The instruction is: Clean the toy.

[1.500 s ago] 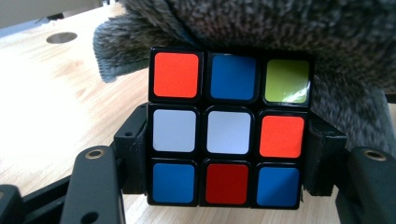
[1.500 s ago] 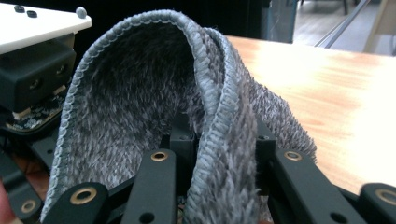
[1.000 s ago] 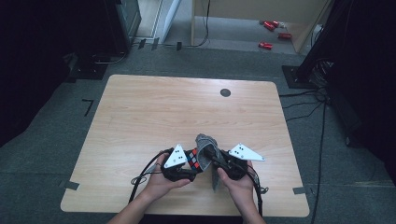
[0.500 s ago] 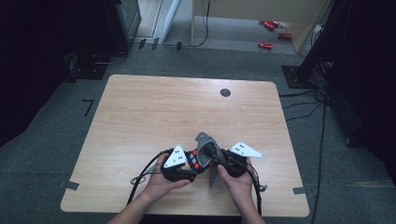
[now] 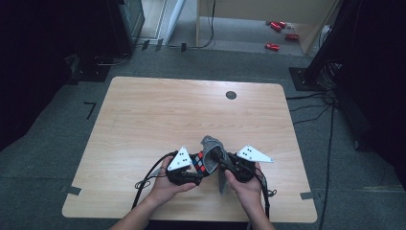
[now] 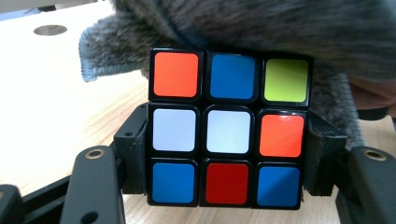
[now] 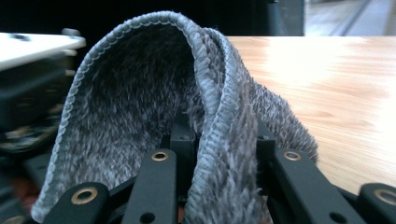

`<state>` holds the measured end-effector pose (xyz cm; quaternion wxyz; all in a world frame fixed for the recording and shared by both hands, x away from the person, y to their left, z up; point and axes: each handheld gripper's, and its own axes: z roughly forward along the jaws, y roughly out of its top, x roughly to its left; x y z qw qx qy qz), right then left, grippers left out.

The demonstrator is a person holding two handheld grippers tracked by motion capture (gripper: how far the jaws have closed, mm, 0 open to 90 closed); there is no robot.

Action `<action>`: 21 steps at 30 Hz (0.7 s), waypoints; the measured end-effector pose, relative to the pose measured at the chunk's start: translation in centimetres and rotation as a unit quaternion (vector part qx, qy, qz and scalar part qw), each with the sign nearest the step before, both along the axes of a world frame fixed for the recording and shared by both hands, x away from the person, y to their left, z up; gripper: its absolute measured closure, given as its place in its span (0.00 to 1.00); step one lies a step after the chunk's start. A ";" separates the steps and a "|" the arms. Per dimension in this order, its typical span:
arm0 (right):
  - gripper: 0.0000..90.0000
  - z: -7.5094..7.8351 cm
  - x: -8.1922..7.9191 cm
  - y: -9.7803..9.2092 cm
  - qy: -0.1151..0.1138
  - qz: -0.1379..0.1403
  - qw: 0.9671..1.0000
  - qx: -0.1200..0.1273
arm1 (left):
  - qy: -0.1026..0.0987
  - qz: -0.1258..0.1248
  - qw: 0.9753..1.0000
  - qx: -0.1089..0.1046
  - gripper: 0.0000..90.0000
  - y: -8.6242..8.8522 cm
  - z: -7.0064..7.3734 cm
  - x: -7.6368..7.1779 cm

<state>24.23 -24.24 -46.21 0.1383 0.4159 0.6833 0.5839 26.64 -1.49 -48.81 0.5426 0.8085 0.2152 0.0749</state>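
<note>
The black-framed puzzle cube with coloured square stickers (image 6: 227,128) is sitting clamped between the jaws of the left hand-held gripper (image 6: 227,158), which are pressing on its two opposite side faces at the middle and lower rows. The face turned toward the left gripper view is showing orange, blue and yellow-green along the top, white, white and orange across the middle, and blue, red and blue along the bottom; being a cube, it has no long axis. In the high view the cube (image 5: 200,163) is being held just above the near part of the light wooden worktop (image 5: 158,115), between the two hands.

The fluffy grey cloth with a stitched edge (image 7: 187,116) is lying against the top of the cube and draping down behind it. The right hand-held gripper (image 7: 219,135) is gripping the cloth, jaws closed to a narrow gap with the fabric bunched between them, and the cloth is arching up and over in a fold above them.
</note>
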 end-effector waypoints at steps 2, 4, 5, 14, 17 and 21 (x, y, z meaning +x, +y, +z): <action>0.80 0.3 -0.2 0.3 -0.010 0.010 1.000 -0.003 | 0.002 0.000 1.000 -0.001 0.39 -0.2 0.0 -0.1; 0.80 0.3 0.0 0.1 -0.003 0.007 1.000 0.007 | -0.002 -0.001 1.000 0.001 0.39 -0.4 0.1 -0.3; 0.80 0.2 0.0 -0.1 0.001 0.003 1.000 0.006 | -0.004 -0.004 1.000 0.003 0.39 -0.4 0.1 -0.4; 0.81 1.0 -1.1 0.0 -0.002 -0.005 1.000 -0.012 | -0.023 -0.008 1.000 0.010 0.39 -0.7 0.6 -1.0; 0.81 1.2 -1.2 0.1 -0.009 -0.015 1.000 -0.012 | -0.033 -0.014 0.999 0.012 0.39 -1.2 0.8 -1.6; 0.81 0.7 -0.8 -0.8 0.008 -0.032 0.999 -0.008 | -0.024 -0.003 1.000 0.003 0.39 -0.7 1.1 -1.2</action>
